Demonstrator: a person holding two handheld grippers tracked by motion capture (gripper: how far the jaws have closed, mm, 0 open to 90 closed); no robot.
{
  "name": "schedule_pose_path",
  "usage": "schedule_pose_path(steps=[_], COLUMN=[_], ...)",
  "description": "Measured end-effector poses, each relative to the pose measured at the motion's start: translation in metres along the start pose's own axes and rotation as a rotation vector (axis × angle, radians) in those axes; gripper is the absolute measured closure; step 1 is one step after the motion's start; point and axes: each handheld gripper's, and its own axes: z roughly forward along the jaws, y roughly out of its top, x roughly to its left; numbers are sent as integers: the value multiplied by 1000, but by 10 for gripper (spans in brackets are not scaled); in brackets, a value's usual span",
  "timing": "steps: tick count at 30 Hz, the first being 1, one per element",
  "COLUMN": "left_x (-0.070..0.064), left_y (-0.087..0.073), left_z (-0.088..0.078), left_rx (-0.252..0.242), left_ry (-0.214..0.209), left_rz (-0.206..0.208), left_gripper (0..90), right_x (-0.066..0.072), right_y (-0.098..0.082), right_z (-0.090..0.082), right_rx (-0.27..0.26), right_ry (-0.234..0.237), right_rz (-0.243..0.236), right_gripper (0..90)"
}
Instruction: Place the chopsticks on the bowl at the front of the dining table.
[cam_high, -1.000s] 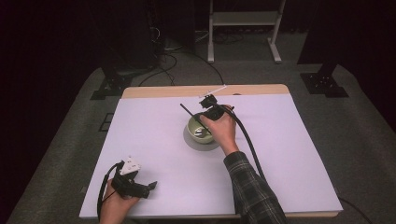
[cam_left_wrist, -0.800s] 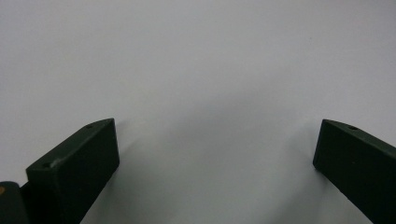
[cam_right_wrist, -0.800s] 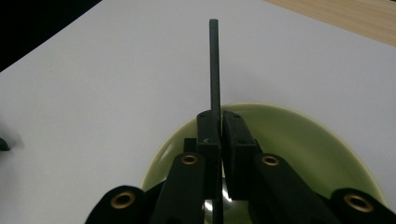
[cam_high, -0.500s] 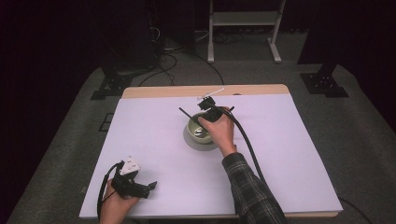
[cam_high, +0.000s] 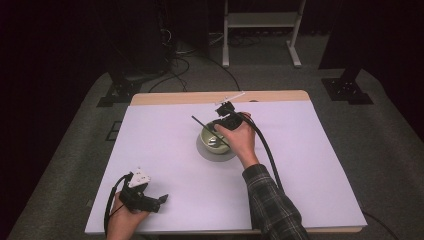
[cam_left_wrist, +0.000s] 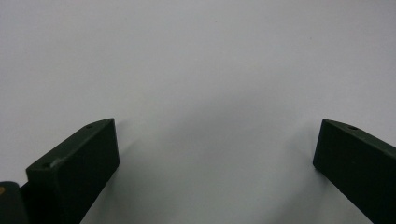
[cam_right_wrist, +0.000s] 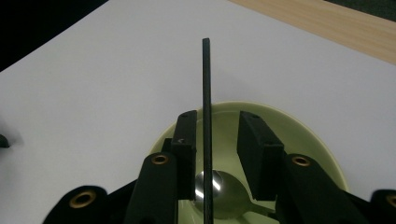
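Dark floor and cables ring the worktop (cam_high: 310, 165), which is covered by a white sheet with a strip of bare wood along its far edge. The right tool (cam_right_wrist: 215, 135) hangs over a pale green bowl (cam_high: 206, 141) near the middle of the sheet, held by the right hand (cam_high: 239, 140). Its jaws stand narrowly apart with a thin black rod (cam_right_wrist: 206, 93) running up between them; the rod lies against the left jaw and a gap shows on the other side, so I cannot tell whether it is gripped. Below the jaws, inside the bowl, sits a shiny metal spoon (cam_right_wrist: 223, 193). The bowl rests on a grey round mat (cam_high: 216, 154). Well apart from it, at the near corner, the left tool (cam_high: 161, 200) rests low in the left hand (cam_high: 125, 220), jaws wide, bare white sheet between them. A white metal stand (cam_high: 260, 30) is on the floor beyond the worktop.
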Motion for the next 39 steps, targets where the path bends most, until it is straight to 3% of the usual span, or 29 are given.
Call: schedule_pose_path(steps=[19, 39], left_x=[0, 0], left_y=[0, 0], left_z=[0, 0], left_rx=[-1, -3], left_ry=[2, 2], left_rz=[3, 1], left_gripper=[0, 0], right_x=[-7, -27], right_y=[-20, -60], right_z=[-55, -99], right_rx=[-31, -65], right_ry=[-24, -78], right_rz=[-36, -12], right_gripper=[664, 628])
